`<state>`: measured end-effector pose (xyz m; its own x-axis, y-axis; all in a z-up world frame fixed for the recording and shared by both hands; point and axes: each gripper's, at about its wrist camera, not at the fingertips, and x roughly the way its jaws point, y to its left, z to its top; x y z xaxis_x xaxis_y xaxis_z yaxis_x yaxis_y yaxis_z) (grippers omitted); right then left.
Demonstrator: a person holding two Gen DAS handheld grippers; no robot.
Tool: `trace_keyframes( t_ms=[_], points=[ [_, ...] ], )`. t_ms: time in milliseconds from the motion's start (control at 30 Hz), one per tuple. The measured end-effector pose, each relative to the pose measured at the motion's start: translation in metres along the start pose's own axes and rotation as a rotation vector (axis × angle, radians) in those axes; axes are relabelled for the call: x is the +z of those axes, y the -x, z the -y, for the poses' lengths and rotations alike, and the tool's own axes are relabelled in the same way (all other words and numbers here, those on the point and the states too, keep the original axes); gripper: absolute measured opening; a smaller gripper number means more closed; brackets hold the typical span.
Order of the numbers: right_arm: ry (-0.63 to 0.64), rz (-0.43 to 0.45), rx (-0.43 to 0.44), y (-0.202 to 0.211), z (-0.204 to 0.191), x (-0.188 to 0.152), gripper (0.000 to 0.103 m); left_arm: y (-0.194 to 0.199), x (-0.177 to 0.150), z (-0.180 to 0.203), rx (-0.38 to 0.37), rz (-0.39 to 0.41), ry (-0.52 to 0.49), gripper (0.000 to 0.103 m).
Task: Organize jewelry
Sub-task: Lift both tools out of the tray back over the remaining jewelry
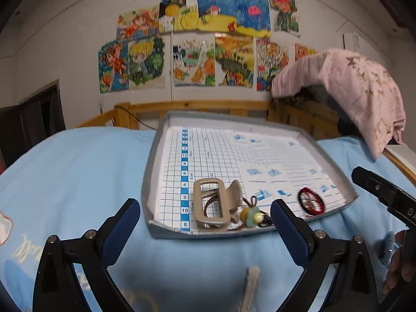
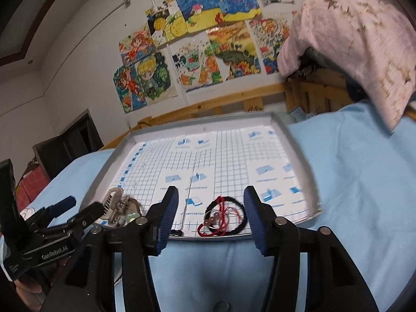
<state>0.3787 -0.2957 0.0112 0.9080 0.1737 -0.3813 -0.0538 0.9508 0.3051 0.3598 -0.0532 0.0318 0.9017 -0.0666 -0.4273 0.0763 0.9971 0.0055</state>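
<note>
A grey tray [image 1: 152,156] with a gridded paper liner lies on the blue bed. At its near edge lie a beige hair claw clip [image 1: 210,206], a hair tie with green and yellow beads [image 1: 251,214], and a red and black bracelet bundle [image 1: 310,201]. My left gripper [image 1: 205,223] is open and empty, just short of the clip. In the right wrist view my right gripper [image 2: 210,213] is open and empty, its fingers either side of the red and black bracelets [image 2: 223,217]. The clip [image 2: 117,205] shows at left, beside the left gripper [image 2: 75,210].
The blue bedsheet [image 1: 78,171] surrounds the tray [image 2: 299,153]. A wooden bed rail [image 1: 197,106] runs behind it. A pink cloth [image 1: 358,91] hangs over the rail at right. Colourful drawings [image 1: 208,41] cover the wall.
</note>
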Motion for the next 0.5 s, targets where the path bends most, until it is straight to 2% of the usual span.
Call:
trace_keyframes(
  t_ms=[233, 367, 500],
  points=[
    [0.08, 0.091, -0.002, 0.076, -0.005, -0.003, 0.098, 0.056, -0.012, 0.002, -0.035, 0.04, 0.03, 0.103],
    [0.096, 0.127, 0.009, 0.117, -0.008, -0.012, 0.102, 0.089, -0.021, 0.008, -0.047, 0.058, 0.001, 0.103],
    [0.11, 0.163, -0.03, 0.154, -0.01, -0.028, 0.102, 0.119, -0.035, 0.011, -0.048, 0.07, -0.022, 0.103]
  ],
)
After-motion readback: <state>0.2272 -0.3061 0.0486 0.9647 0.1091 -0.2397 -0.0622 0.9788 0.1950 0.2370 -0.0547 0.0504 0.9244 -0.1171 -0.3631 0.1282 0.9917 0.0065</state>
